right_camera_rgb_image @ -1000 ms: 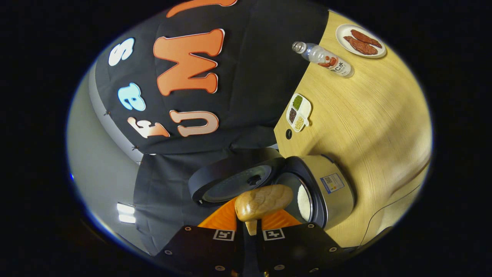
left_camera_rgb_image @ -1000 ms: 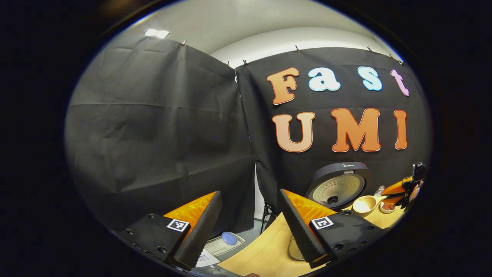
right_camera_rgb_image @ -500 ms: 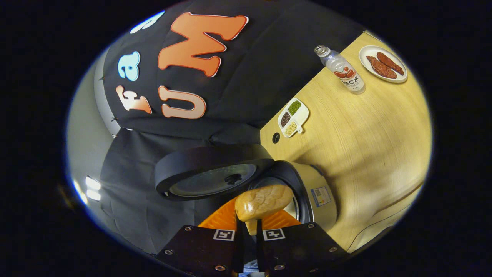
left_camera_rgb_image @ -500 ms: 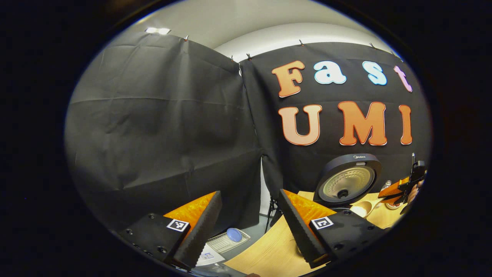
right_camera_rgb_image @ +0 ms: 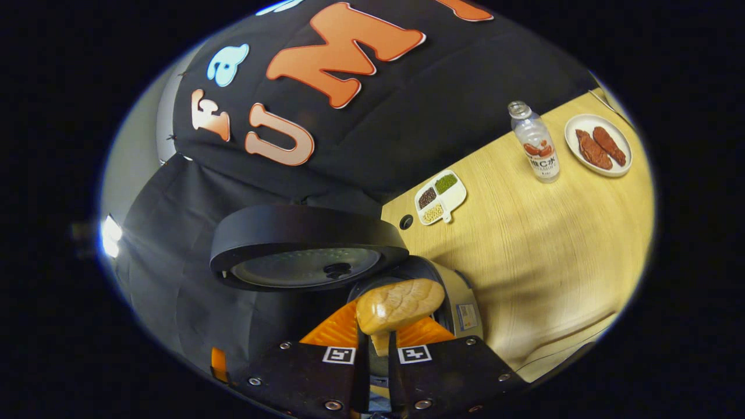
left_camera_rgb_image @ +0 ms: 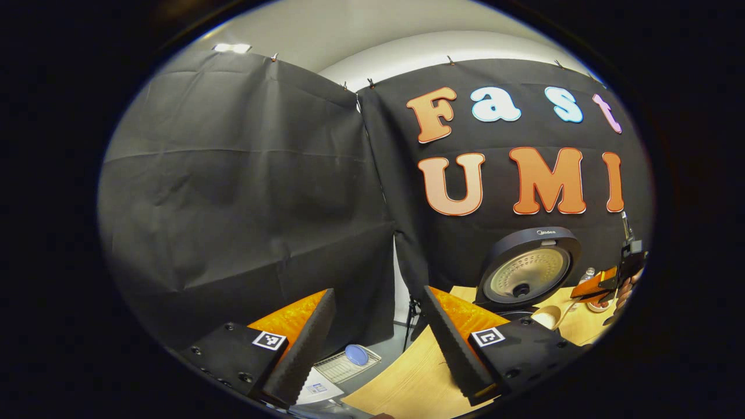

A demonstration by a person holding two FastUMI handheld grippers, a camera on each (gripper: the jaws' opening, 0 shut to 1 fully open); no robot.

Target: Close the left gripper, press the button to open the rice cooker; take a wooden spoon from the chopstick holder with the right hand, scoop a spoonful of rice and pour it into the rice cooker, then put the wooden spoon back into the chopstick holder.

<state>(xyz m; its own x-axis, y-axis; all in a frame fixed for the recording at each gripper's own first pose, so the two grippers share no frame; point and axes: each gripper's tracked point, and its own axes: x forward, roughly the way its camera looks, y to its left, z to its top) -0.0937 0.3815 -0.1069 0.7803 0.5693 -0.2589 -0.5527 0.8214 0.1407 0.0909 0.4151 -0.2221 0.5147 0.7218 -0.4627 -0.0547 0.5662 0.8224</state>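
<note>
Pale wooden spoon (right_camera_rgb_image: 399,304) with rounded bowl back facing the camera, poised over the rice cooker (right_camera_rgb_image: 465,302), its black lid (right_camera_rgb_image: 302,238) raised open, cooker standing on the tabletop (right_camera_rgb_image: 553,244)

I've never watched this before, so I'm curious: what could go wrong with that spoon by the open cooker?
Two things, probably. The wooden spoon sits close under the raised lid of the rice cooker, so lifting it carelessly could knock the lid. Also, the right tongs pinch only its thin handle; the heavy bowl might twist or slip on the way back to the holder.
</note>
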